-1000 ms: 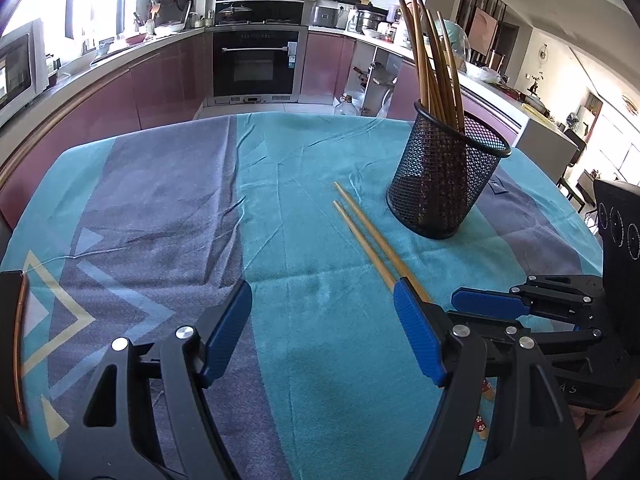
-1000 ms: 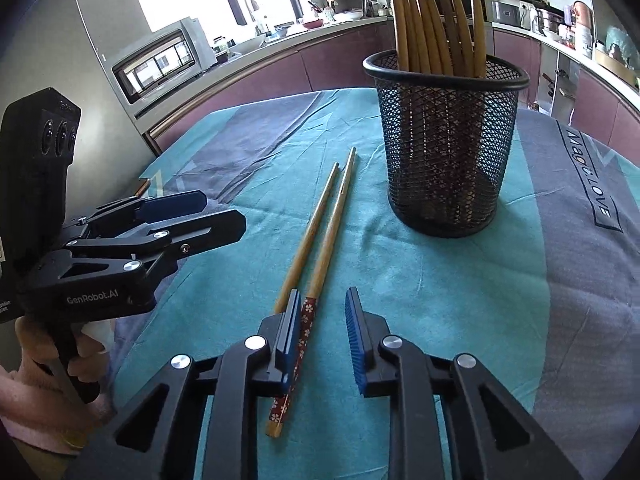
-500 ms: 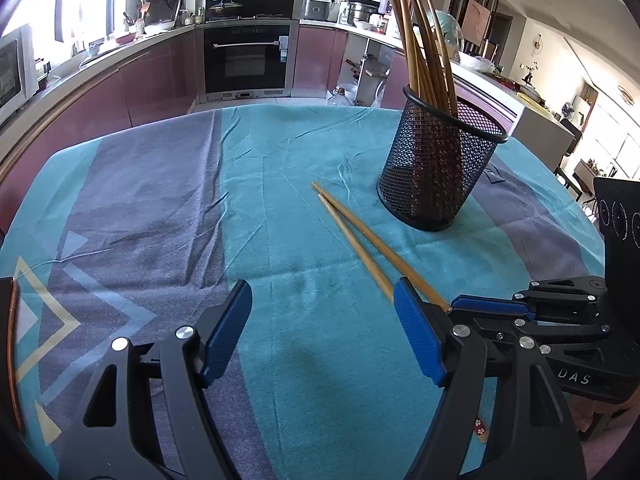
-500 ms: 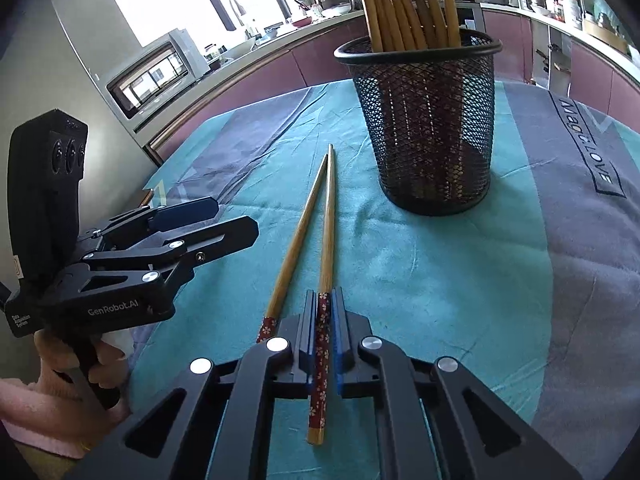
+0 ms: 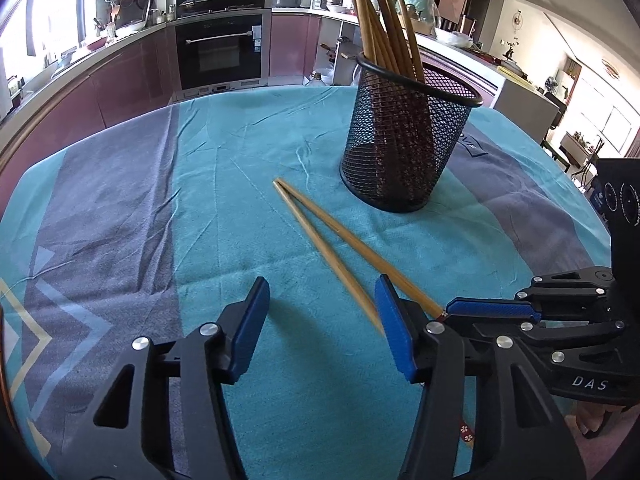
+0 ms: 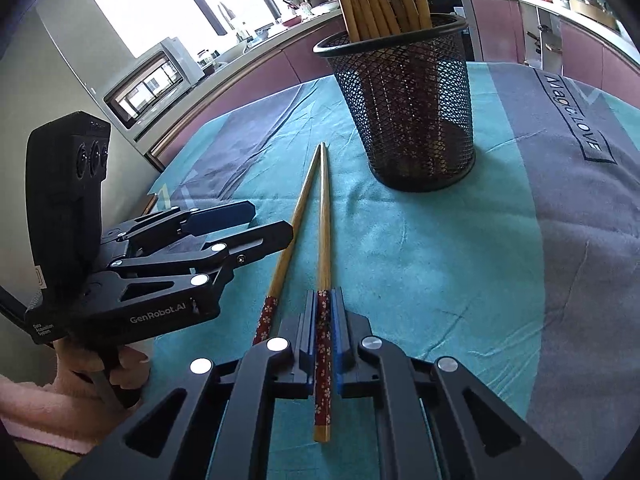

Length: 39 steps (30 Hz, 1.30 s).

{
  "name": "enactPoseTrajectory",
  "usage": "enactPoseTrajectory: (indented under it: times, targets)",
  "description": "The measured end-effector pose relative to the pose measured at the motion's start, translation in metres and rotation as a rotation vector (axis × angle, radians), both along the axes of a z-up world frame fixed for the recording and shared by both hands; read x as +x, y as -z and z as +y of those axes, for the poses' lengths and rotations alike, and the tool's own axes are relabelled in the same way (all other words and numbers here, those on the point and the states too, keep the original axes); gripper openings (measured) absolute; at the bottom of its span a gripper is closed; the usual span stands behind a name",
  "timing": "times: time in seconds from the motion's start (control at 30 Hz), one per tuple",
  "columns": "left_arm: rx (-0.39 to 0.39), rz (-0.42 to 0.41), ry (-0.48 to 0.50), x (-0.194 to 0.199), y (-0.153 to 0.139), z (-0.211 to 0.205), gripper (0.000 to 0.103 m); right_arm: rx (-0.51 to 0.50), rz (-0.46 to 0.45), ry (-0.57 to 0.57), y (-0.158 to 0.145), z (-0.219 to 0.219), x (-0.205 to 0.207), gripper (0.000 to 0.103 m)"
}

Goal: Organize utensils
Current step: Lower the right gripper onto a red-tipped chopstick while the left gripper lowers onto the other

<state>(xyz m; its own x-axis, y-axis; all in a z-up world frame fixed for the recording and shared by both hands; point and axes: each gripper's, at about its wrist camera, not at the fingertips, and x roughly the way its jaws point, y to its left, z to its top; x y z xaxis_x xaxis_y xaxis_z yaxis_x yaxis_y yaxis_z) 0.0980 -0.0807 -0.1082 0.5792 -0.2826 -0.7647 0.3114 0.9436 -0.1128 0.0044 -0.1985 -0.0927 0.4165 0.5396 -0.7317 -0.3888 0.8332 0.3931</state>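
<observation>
Teal tablecloth (image 6: pixel 420 264), mesh holder (image 6: pixel 412 112), loose chopstick (image 6: pixel 296 216)

Bright daylight fills both fisheye views. In the right wrist view a window (image 6: pixel 168 12) at 11 o'clock is blown out to white; the left wrist view has window glare at 9 and 3 o'clock. Soft shadows lie on the teal tablecloth (image 5: pixel 240 208) below the left gripper (image 5: pixel 320 328). One chopstick (image 5: pixel 332 264) shows motion blur. Edges curve strongly, with dark vignetted corners.
</observation>
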Motion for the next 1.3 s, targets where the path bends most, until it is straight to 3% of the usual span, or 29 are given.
enactPoseTrajectory:
  times: [0.23, 0.5, 0.7, 0.9, 1.3]
  targets:
    - [-0.001, 0.013, 0.046, -0.001, 0.004, -0.006, 0.028, 0.015, 0.008, -0.02, 0.0, 0.001, -0.003, 0.008]
    - [0.004, 0.018, 0.058, -0.007, 0.004, -0.001, 0.015, 0.017, 0.017, -0.063, 0.0, 0.007, -0.009, 0.008]
    - [-0.01, 0.026, 0.06, -0.007, 0.006, 0.009, 0.015, 0.022, 0.026, -0.098, -0.001, 0.012, -0.009, 0.009]
    - [-0.011, 0.024, 0.061, -0.004, 0.006, 0.012, 0.015, 0.023, -0.022, -0.09, -0.007, 0.015, 0.001, 0.013]
    - [-0.024, 0.028, 0.074, -0.007, 0.006, 0.016, 0.015, -0.053, -0.079, -0.111, -0.01, 0.041, 0.045, 0.014]
